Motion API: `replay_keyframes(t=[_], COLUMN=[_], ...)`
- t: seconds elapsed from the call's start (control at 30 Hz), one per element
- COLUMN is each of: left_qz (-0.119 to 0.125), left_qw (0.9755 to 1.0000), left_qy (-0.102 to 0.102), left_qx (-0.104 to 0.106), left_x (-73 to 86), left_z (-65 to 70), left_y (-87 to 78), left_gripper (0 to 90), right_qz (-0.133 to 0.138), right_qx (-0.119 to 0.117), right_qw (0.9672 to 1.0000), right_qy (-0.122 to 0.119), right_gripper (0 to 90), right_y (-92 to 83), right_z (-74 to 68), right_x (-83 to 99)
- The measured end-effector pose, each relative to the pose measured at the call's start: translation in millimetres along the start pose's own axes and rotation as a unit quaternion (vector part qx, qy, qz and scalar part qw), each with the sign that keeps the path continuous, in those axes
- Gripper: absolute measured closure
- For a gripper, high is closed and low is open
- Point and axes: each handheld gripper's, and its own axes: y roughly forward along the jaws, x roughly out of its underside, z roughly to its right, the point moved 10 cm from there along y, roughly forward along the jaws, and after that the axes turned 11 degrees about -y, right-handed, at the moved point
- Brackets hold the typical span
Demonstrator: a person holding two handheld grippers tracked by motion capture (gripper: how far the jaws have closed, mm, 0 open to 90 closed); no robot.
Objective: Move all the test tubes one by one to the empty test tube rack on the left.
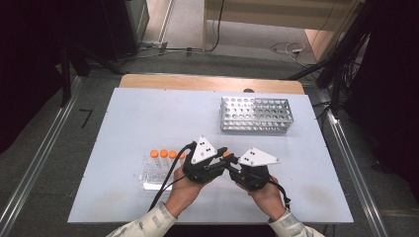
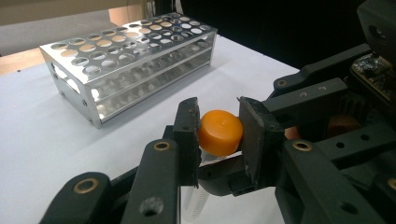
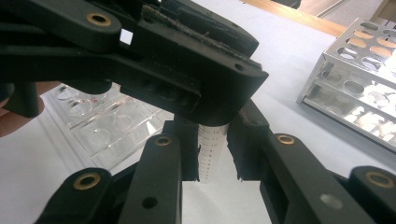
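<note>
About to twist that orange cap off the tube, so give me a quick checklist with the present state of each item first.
1. Left claw shut on the orange cap, pads on both sides: ok.
2. Right claw shut on the tube body, graduated wall between its pads: ok.
3. Tube held off the white table between both hands: ok.
4. Whether the cap is loosened yet: cannot tell.
5. Metal rack standing apart at the far side, holes free: ok.
6. Clear rack with other orange-capped tubes, close beside the left hand: not ok, little elbow room.
</note>
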Motion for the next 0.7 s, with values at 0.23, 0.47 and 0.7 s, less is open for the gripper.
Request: replay_keyframes(t=[0.23,0.47,0.7], left_qz=[0.003,0.012,0.024], left_qw=[1.0000,0.9999,0.9996], left_qy=[-0.001,-0.002,-0.002], left_qx=[0.000,0.008,0.013], left_x=[-1.4,-5.1,-10.6], left_z=[1.2,7.0,11.2], left_y=[-1.7,-8.0,-18.1], left_gripper=[70.1,70.3,70.3], right_qz=[0.005,0.011,0.004], right_qx=[-0.003,-0.023,-0.032], right_qw=[1.0000,0.9995,0.9992], right_qy=[0.005,0.016,0.023], right_gripper=[70.4,35.4,19.0], right_y=[-0.9,-3.4,-8.2], right_z=[-0.1,-1.2,-5.2], right_x=[-1.2,-4.3,-1.7])
